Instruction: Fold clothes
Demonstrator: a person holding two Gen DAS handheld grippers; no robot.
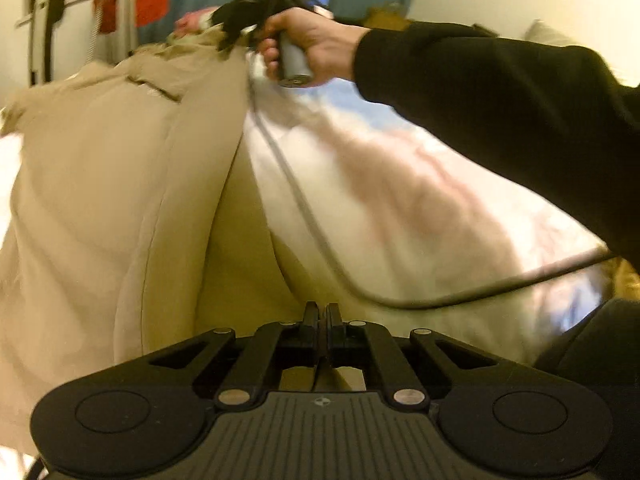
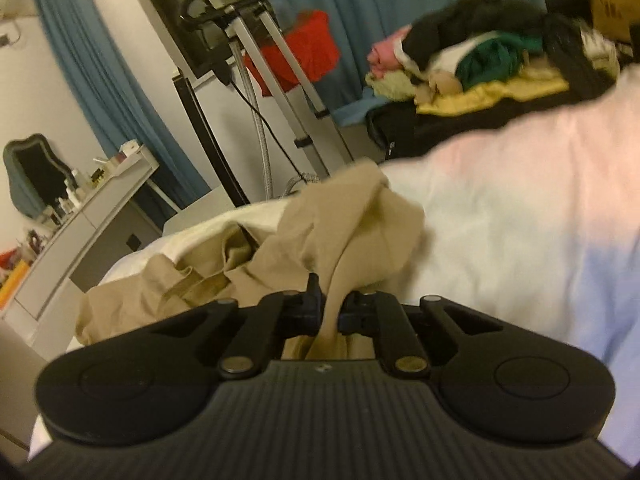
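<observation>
A beige garment lies stretched over the white bed cover. My left gripper is shut at the garment's near end, with beige cloth seen under the fingers. In the left wrist view my right gripper, held by a hand in a black sleeve, is at the garment's far end. In the right wrist view my right gripper is shut on a bunched fold of the beige garment, which is pulled up between the fingers.
A pile of mixed clothes lies on the far side of the bed. A garment steamer stand with a red cloth stands by the blue curtain. A dressing table is at left. A grey cable crosses the cover.
</observation>
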